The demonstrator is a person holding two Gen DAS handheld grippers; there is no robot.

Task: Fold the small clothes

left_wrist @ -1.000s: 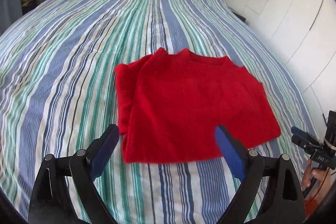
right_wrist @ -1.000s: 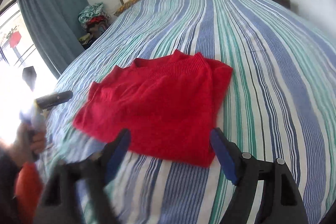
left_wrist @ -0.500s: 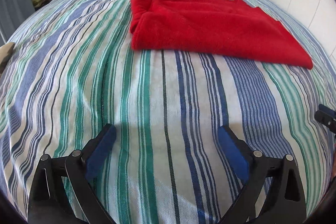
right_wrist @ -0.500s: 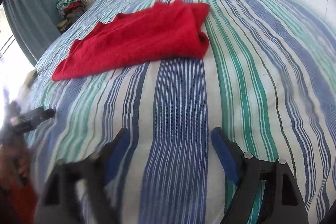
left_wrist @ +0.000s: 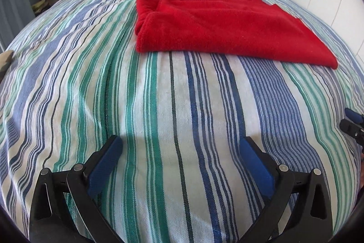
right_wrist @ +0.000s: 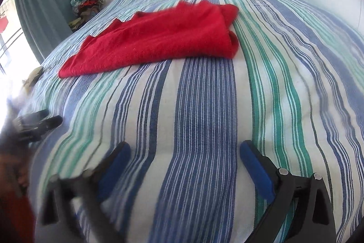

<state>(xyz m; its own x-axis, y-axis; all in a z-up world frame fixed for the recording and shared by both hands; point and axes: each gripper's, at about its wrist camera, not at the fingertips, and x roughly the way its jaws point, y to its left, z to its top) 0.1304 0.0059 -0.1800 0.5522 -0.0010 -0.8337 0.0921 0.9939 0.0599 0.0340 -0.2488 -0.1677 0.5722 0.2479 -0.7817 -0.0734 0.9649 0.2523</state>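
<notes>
Both tools have drawn back toward the near edge of the bed (left_wrist: 68, 92) since a second ago, when each hovered right over the red sweater (left_wrist: 223, 26). Sweater now lies folded on the far-middle of the striped cover, well apart from either tool. Left tool (left_wrist: 179, 147): jaws spread wide, holding nothing. Right tool (right_wrist: 184, 154): the same (its left finger is blurred). Judgement: this garment's fold looks complete; the retreat suggests release and a reset.
</notes>
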